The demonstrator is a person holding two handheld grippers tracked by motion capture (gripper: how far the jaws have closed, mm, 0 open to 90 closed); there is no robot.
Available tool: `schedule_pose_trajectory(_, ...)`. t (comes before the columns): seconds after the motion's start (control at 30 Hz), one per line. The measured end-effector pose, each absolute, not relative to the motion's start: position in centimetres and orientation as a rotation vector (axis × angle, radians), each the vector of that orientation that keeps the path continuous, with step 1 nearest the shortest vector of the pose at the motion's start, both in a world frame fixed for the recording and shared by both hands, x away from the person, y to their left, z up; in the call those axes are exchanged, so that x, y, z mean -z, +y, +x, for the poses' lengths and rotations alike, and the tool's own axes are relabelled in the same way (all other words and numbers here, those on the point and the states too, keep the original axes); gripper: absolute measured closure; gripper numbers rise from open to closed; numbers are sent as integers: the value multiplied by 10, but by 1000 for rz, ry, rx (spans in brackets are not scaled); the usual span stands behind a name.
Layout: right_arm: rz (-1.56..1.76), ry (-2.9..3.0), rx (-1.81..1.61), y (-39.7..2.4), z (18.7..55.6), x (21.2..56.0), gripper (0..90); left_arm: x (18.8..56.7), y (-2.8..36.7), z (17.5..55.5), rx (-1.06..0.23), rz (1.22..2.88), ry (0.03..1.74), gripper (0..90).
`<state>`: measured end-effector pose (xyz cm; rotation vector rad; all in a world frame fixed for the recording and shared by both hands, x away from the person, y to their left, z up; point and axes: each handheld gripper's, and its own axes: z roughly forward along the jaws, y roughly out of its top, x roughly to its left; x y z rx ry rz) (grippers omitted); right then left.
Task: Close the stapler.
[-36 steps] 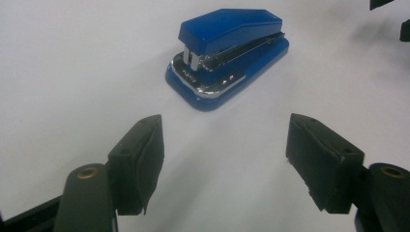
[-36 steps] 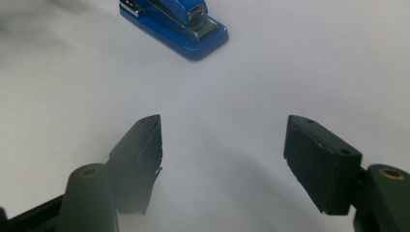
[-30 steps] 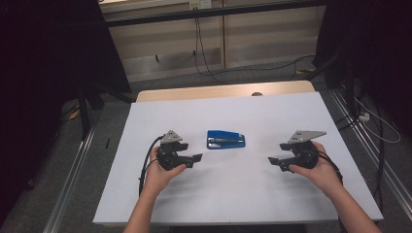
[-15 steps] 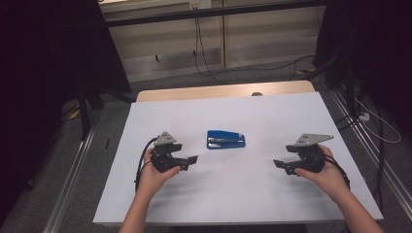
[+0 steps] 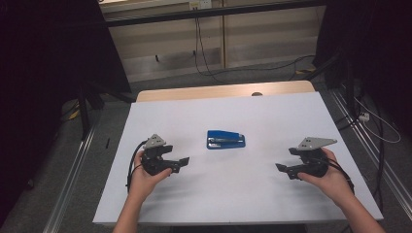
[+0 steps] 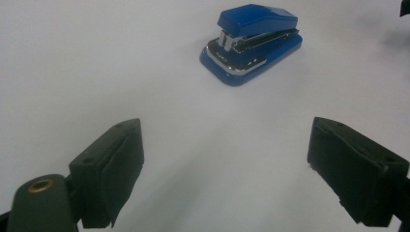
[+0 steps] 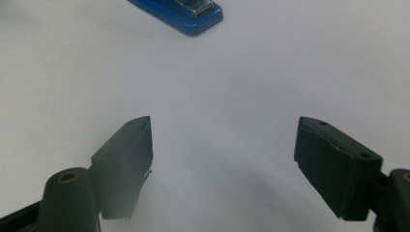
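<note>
A blue stapler (image 5: 226, 139) lies flat in the middle of the white table top (image 5: 243, 194). To its left my left gripper (image 5: 180, 163) points right towards it, a hand's width short of it. Its jaws have just been opening and stand wide with nothing between them. The left gripper view has the stapler (image 6: 251, 41) ahead of the open left gripper (image 6: 225, 130). At the right my right gripper (image 5: 285, 160) points left, farther from the stapler; its jaws have also just been opening and are empty. In the right gripper view the stapler (image 7: 181, 12) lies at the top edge, beyond the right gripper (image 7: 223, 123).
A wooden strip (image 5: 223, 91) runs along the table's far edge. Metal rails (image 5: 73, 170) flank the table on both sides. Cables (image 5: 204, 53) lie on the floor behind it, and more trail at the right (image 5: 374, 126).
My left gripper has drifted left and a little nearer to me, away from the stapler. Both pairs of jaws stand wider apart. The stapler has not moved.
</note>
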<state>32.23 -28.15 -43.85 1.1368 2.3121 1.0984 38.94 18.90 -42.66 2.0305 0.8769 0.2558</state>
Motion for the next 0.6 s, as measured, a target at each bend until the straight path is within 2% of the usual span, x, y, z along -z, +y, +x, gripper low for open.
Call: schedule_pose_trajectory(0.6,1150,2308,-1084,-289,306,441,198,429,213,377,-266,2039,892,120)
